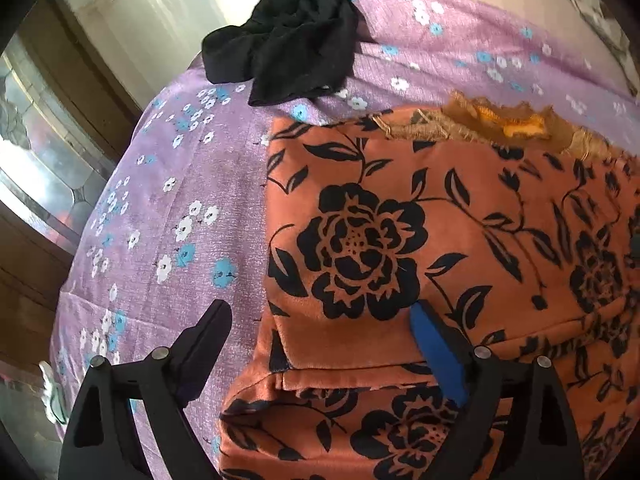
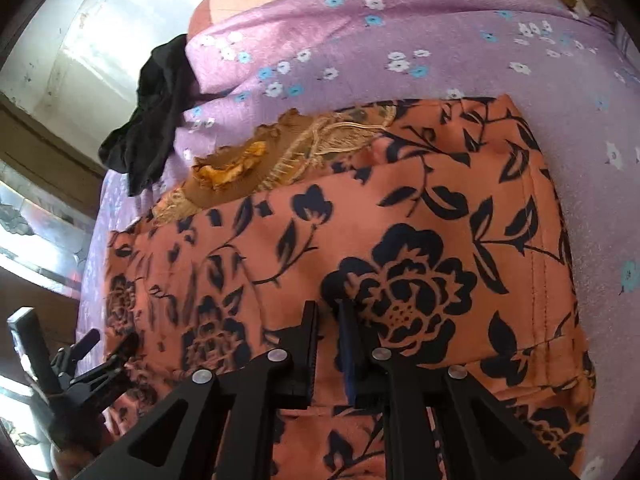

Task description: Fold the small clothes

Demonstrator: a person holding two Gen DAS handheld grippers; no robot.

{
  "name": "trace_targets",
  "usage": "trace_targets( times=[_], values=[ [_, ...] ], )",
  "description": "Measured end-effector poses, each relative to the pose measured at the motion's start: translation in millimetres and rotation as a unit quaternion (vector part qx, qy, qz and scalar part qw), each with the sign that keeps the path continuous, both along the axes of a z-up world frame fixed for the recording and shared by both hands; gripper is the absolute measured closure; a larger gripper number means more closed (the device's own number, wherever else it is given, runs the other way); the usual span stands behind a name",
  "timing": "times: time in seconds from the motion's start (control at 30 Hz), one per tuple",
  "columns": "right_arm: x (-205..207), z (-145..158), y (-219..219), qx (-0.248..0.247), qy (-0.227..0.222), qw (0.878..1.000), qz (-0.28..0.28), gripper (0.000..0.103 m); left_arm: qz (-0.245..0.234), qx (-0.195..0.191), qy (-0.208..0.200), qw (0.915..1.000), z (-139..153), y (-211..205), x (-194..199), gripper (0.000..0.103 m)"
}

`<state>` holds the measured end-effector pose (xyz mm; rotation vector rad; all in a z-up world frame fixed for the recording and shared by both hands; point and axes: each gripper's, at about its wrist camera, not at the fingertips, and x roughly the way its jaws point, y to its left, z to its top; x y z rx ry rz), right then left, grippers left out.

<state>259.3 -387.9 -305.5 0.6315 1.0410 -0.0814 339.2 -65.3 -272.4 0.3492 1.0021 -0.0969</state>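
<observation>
While we hold the orange flowered garment (image 1: 420, 240) on the lilac sheet (image 1: 168, 208), in the middle and lower right of the left view, our left gripper (image 1: 320, 332) stands spread over its left edge. Our right gripper (image 2: 328, 320) is almost pressed together; whether it pinches cloth, we cannot tell. If it slips, the fold may open. A black garment (image 1: 288, 36) waits at upper centre.

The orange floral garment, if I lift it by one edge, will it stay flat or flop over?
The orange floral garment would probably flop: it already lies folded in soft layers on the purple bedsheet. It looks thin and light, so one pinch should likely raise it. The frayed gold trim may snag. The right gripper looks nearly shut at the cloth; the left gripper is open.
</observation>
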Motion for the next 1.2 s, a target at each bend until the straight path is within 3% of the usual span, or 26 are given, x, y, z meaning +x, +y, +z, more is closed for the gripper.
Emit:
trace_targets(
  times=[0.03,0.2,0.23,0.27,0.33,0.43,0.5,0.53,0.6,0.63,0.9,0.93,1.0,1.03,1.17,1.2],
  values=[
    [0,8,-2,0.02,-0.027,0.999,-0.005,0.09,0.003,-0.006,-0.002,1.0,4,3,-2,0.012],
    [-27,34,-14,0.01,-0.069,0.997,-0.019,0.089,0.02,-0.025,-0.023,0.9992,23,28,-13,0.012],
    [-53,46,-22,0.02,-0.094,0.995,-0.035,0.078,0.028,-0.036,-0.024,0.9987,27,40,-17,0.012],
    [-53,46,-22,0.02,-0.094,0.995,-0.035,0.07,0.033,-0.043,-0.022,0.9983,28,48,-21,0.012],
    [-66,52,-19,0.025,-0.118,0.991,-0.05,0.024,0.043,-0.058,-0.016,0.9973,28,70,-31,0.012],
    [-105,68,-28,0.025,-0.17,0.982,-0.071,0.023,0.065,-0.056,-0.011,0.9963,16,104,-64,0.012],
    [-130,71,-30,0.027,-0.176,0.982,-0.064,0.023,0.07,-0.054,-0.002,0.996,8,118,-87,0.012],
    [-165,67,-32,0.026,-0.164,0.984,-0.069,0.023,0.072,-0.054,0.004,0.996,3,126,-104,0.012],
    [-180,64,-34,0.026,-0.157,0.985,-0.073,0.023,0.062,-0.063,0.006,0.996,0,136,-135,0.012],
    [-211,55,-39,0.028,-0.136,0.987,-0.08,0.023,0.057,-0.068,0.008,0.996,0,139,-147,0.012],
    [-301,23,-50,0.041,-0.068,0.992,-0.103,0.023,0.026,-0.118,0.045,0.9916,-6,152,-222,0.012],
    [-308,21,-49,0.056,-0.063,0.991,-0.103,0.023,0.022,-0.126,0.055,0.9903,-7,152,-227,0.017],
    [-312,14,-46,0.069,-0.044,0.992,-0.095,0.023,0.018,-0.141,0.077,0.9869,-13,153,-233,0.039],
    [-309,3,-40,0.062,-0.008,0.994,-0.092,0.023,0.019,-0.145,0.084,0.9856,-15,154,-233,0.055],
    [-305,-17,-26,0.071,0.033,0.993,-0.084,0.025,0.037,-0.165,0.087,0.9817,-13,167,-239,0.082],
    [-306,-17,-21,0.056,0.031,0.994,-0.086,0.033,0.041,-0.173,0.09,0.9799,-13,171,-241,0.083]
  ],
)
